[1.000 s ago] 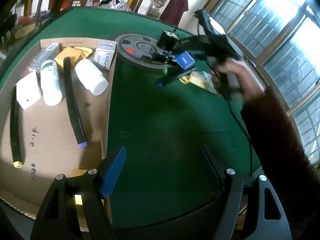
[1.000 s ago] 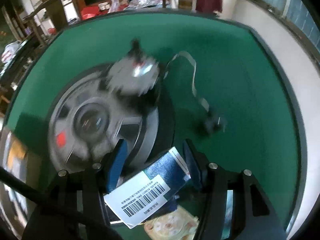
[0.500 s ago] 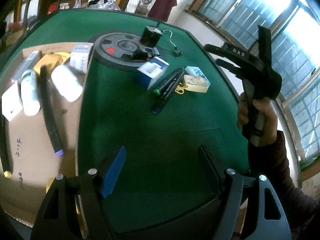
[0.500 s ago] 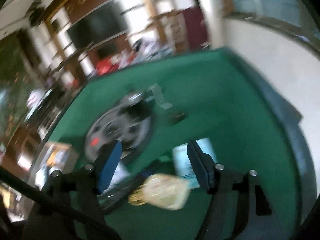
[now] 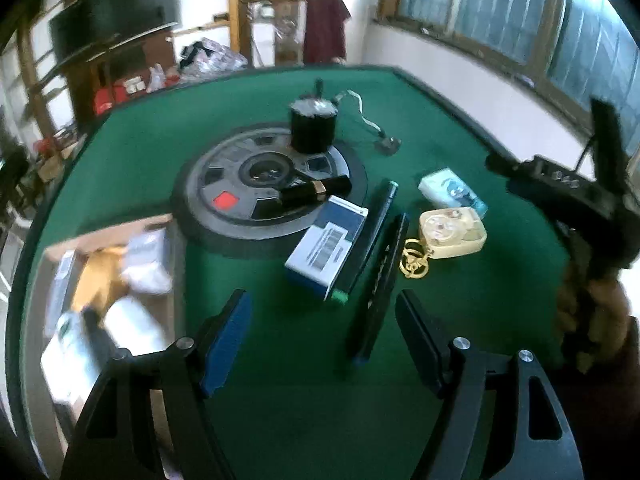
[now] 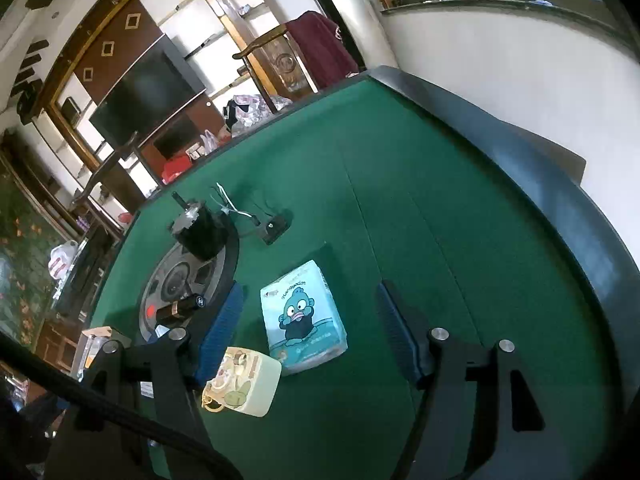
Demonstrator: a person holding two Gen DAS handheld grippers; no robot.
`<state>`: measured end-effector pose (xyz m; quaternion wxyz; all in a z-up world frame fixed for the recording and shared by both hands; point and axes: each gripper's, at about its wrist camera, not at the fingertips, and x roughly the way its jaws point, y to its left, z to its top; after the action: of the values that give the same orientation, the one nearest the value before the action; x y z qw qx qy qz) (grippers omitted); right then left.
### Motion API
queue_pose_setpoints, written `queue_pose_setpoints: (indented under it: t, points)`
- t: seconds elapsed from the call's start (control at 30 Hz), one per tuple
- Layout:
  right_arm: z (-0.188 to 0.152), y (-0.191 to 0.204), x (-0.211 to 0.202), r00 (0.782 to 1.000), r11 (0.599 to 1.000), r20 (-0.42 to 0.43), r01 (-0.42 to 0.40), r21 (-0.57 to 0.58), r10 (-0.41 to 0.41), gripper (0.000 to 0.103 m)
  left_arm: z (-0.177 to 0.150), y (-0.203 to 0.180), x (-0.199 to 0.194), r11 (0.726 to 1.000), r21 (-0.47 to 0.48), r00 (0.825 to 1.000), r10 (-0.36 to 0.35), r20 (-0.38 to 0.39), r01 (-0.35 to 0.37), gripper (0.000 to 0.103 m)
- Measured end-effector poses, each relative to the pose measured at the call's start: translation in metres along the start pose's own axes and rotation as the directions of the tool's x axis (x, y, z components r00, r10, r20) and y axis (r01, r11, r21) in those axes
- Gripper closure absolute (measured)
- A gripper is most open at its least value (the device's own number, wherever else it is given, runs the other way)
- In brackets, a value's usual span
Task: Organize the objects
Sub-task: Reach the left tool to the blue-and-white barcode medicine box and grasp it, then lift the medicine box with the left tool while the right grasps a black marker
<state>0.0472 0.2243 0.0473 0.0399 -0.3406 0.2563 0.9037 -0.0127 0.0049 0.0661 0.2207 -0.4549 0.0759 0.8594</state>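
I am seeing the blue-and-white barcode box (image 5: 326, 250) lying on the green counter (image 5: 280, 360) ahead of my left gripper (image 5: 322, 344), leaning on the weight plate (image 5: 256, 188) beside two black pens (image 5: 378, 276), while the blue tissue pack (image 6: 303, 316) is sitting between and just ahead of my right gripper (image 6: 310, 332). Both sets of jaws are standing wide and holding nothing. The cardboard tray (image 5: 100, 300) at the left is blurring badly, so I am not making out its contents.

Cardboard tray (image 5: 60, 252) and its contents blur at the left edge
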Motion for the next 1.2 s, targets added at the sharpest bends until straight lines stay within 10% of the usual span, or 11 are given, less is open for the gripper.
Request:
queue_pose_setpoints:
  t: [0.27, 0.4, 1.2]
  points:
    - [-0.003, 0.005, 0.009, 1.0, 1.0, -0.026, -0.012, -0.012, 0.012, 0.036, 0.012, 0.002, 0.044, 0.999, 0.036, 0.998, 0.036, -0.054, -0.034, 0.035]
    - [-0.003, 0.004, 0.01, 1.0, 1.0, -0.028, -0.011, -0.003, 0.011, 0.036, 0.018, 0.026, 0.046, 0.996, -0.076, 0.997, -0.054, -0.055, 0.05, 0.062]
    - [-0.008, 0.005, 0.017, 0.998, 1.0, -0.059, -0.01, -0.013, 0.009, 0.036, 0.025, 0.009, 0.052, 0.998, -0.057, 1.0, -0.007, -0.02, 0.006, 0.074]
